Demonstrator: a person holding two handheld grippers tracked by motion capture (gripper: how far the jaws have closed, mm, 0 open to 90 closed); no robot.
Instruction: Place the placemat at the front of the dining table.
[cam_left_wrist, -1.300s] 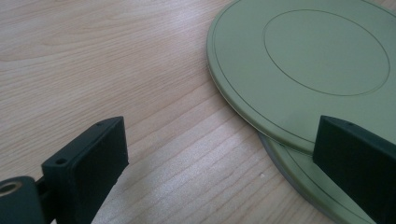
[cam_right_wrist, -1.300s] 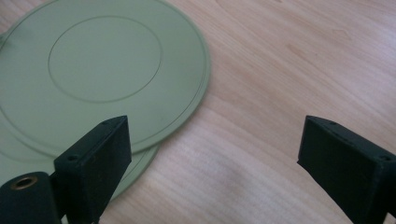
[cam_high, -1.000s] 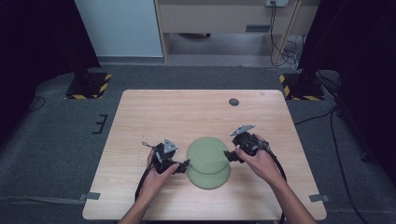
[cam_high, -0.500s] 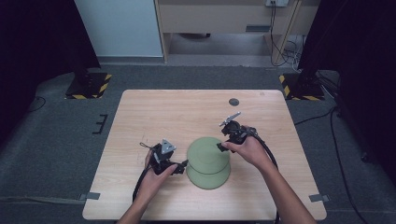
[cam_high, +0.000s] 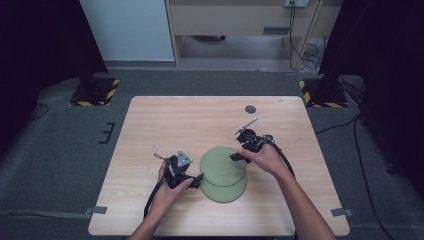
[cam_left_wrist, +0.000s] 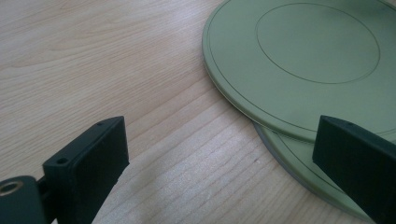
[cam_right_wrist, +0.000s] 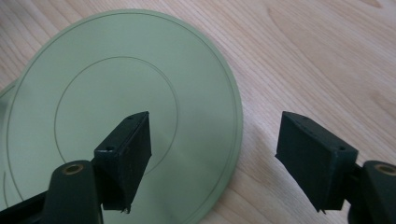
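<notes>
Two green plates lie stacked and offset on the wooden table (cam_high: 165, 125). The top plate (cam_high: 222, 162) (cam_left_wrist: 299, 51) (cam_right_wrist: 116, 93) sits a little farther back than the lower plate (cam_high: 225, 192) (cam_left_wrist: 294, 161). My left gripper (cam_high: 197, 179) (cam_left_wrist: 224, 135) rests at the plates' left edge. It is open, with one jaw over bare wood and the other over the rims. My right gripper (cam_high: 235, 157) (cam_right_wrist: 215, 126) hovers at the top plate's far right rim. Its jaws have just been closing a little, but they stand apart, one over the plate and one over the table, and do not press on the rim between them.
A small dark disc (cam_high: 250, 109) lies near the table's far edge. Bare wood stretches to the left and behind the plates. Black-and-yellow stand bases (cam_high: 95, 92) (cam_high: 320, 95) sit on the grey floor beyond the table's far corners.
My right gripper has moved left and away from me along the top plate's rim. The left gripper has stayed where it was.
</notes>
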